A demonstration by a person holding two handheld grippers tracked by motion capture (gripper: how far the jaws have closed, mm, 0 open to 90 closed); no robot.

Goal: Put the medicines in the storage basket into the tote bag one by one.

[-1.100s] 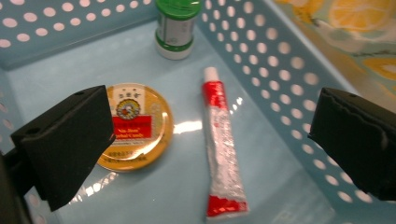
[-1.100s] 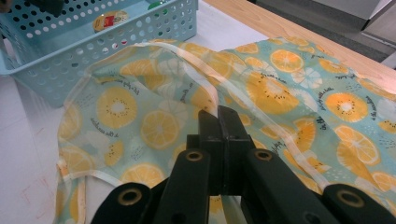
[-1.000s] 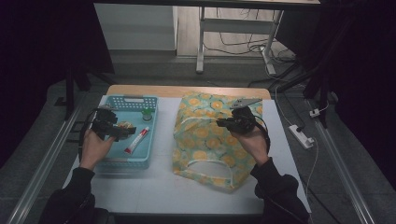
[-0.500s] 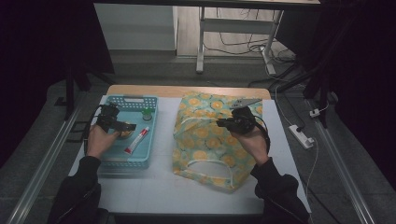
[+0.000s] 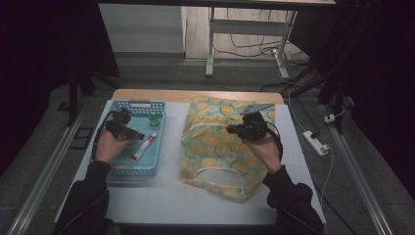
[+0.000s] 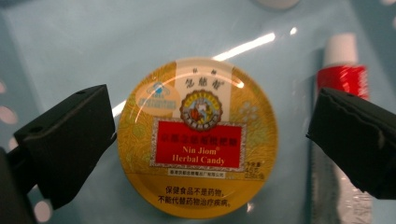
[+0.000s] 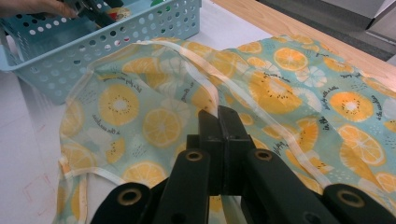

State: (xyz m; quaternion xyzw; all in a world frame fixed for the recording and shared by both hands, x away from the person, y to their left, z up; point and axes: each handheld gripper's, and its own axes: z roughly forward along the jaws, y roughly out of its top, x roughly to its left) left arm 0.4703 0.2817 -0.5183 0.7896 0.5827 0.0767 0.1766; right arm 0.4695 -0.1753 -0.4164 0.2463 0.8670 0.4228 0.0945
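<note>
Over basket (image 5: 113, 169), left tool (image 6: 210, 140) now straddling candy tin (image 6: 198, 137)

- a white-topped table (image 5: 166, 196) carries everything, with a bare wooden strip (image 5: 195, 94) along its far edge.
- a light blue perforated basket (image 5: 157, 157) sits directly on the left part of the table.
- a fabric bag (image 5: 215, 147) printed with orange slices lies flat on the middle and right part, just beside the basket.
</note>
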